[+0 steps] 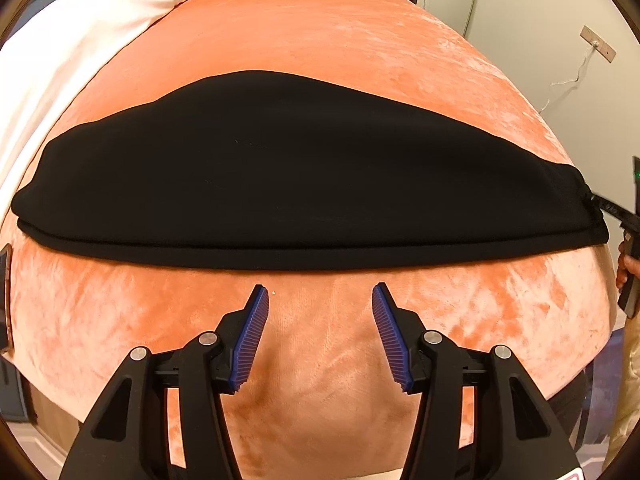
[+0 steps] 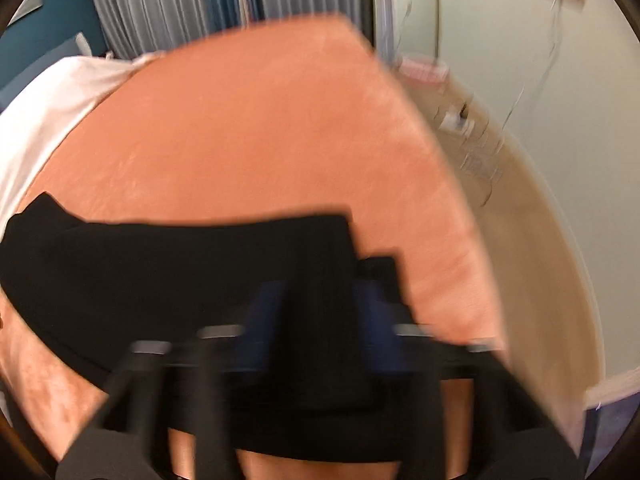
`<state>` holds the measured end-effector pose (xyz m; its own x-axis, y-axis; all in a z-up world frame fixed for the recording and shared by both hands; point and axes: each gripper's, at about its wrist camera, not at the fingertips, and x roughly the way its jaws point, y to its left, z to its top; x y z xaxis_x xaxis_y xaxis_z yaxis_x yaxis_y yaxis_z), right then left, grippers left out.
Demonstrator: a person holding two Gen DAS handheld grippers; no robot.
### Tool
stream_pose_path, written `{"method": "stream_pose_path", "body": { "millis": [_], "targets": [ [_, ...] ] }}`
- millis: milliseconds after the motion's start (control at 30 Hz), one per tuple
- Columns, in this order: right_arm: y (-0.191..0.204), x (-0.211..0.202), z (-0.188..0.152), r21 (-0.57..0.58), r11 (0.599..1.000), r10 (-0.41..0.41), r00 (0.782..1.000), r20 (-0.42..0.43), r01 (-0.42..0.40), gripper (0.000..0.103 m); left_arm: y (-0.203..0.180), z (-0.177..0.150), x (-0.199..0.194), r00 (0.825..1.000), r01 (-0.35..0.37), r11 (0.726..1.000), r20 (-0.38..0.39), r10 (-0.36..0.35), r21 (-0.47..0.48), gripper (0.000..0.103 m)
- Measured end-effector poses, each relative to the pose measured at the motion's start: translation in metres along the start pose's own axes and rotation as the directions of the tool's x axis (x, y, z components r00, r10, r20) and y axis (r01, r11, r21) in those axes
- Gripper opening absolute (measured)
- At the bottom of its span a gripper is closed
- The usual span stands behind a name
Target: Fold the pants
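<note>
Black pants [image 1: 304,176] lie folded lengthwise across the orange bed [image 1: 320,40], one long doubled edge toward me. My left gripper [image 1: 320,300] is open and empty, just short of that near edge. At the far right of the left wrist view my right gripper [image 1: 616,216] holds the pants' right end. In the blurred right wrist view, black cloth [image 2: 320,288] runs between the blue pads [image 2: 264,312] of my right gripper [image 2: 320,312], which is shut on it.
A white blanket [image 1: 68,64] covers the bed's left side. Grey curtains [image 2: 168,8] hang behind. The bed's right edge [image 2: 460,208] drops to a beige floor with a cable and wall socket [image 1: 598,44].
</note>
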<state>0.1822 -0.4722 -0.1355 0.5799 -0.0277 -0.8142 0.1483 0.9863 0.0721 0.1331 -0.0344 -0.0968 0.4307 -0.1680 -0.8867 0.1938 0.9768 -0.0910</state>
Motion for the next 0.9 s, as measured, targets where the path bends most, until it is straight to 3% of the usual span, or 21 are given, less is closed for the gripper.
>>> {"method": "stream_pose_path", "body": {
  "millis": [33, 200, 267, 300, 367, 467, 533, 633, 733, 900],
  "targets": [
    [0.002, -0.008, -0.001, 0.000, 1.000, 0.008, 1.000, 0.013, -0.008, 0.009, 0.000, 0.001, 0.000, 1.000, -0.004, 1.000, 0.002, 0.004, -0.003, 0.052],
    [-0.019, -0.093, -0.019, 0.130, 0.990, 0.021, 0.983, 0.185, -0.046, 0.009, 0.003, 0.005, -0.001, 1.000, -0.025, 1.000, 0.005, 0.025, -0.015, 0.052],
    [-0.026, -0.091, -0.031, 0.156, 0.987, 0.001, 0.989, 0.150, -0.025, 0.009, 0.004, 0.005, 0.001, 1.000, -0.020, 1.000, 0.005, 0.020, -0.018, 0.053],
    [-0.025, -0.070, -0.035, 0.149, 0.989, -0.032, 0.996, 0.086, 0.019, 0.010, 0.005, 0.005, 0.003, 1.000, -0.017, 1.000, 0.002, 0.017, -0.021, 0.057],
    [-0.031, -0.032, -0.053, 0.155, 0.988, -0.020, 1.000, 0.010, 0.018, 0.014, 0.003, 0.004, 0.011, 1.000, -0.008, 1.000, -0.020, 0.007, -0.027, 0.057],
    [-0.032, -0.053, -0.054, 0.221, 0.975, -0.013, 0.996, 0.094, -0.008, 0.025, 0.003, 0.003, 0.009, 0.999, 0.019, 0.999, -0.027, -0.020, -0.037, 0.057],
    [-0.032, -0.078, -0.059, 0.244, 0.970, -0.057, 0.986, 0.154, 0.018, 0.036, 0.010, 0.002, 0.002, 1.000, 0.016, 0.999, -0.012, -0.017, -0.052, 0.058],
    [-0.027, -0.111, -0.071, 0.263, 0.963, -0.117, 0.971, 0.208, 0.060, 0.037, 0.040, 0.001, -0.005, 1.000, -0.013, 0.993, 0.005, 0.014, -0.117, 0.060],
    [-0.011, -0.128, -0.091, 0.280, 0.959, -0.111, 0.965, 0.239, 0.041, 0.038, 0.087, 0.000, -0.013, 0.996, -0.073, 0.970, 0.034, 0.083, -0.231, 0.060],
    [0.015, -0.123, -0.105, 0.293, 0.956, -0.076, 0.973, 0.216, 0.010, 0.042, 0.181, 0.002, -0.022, 0.982, -0.142, 0.888, 0.053, 0.183, -0.437, 0.060]
  ]
}}
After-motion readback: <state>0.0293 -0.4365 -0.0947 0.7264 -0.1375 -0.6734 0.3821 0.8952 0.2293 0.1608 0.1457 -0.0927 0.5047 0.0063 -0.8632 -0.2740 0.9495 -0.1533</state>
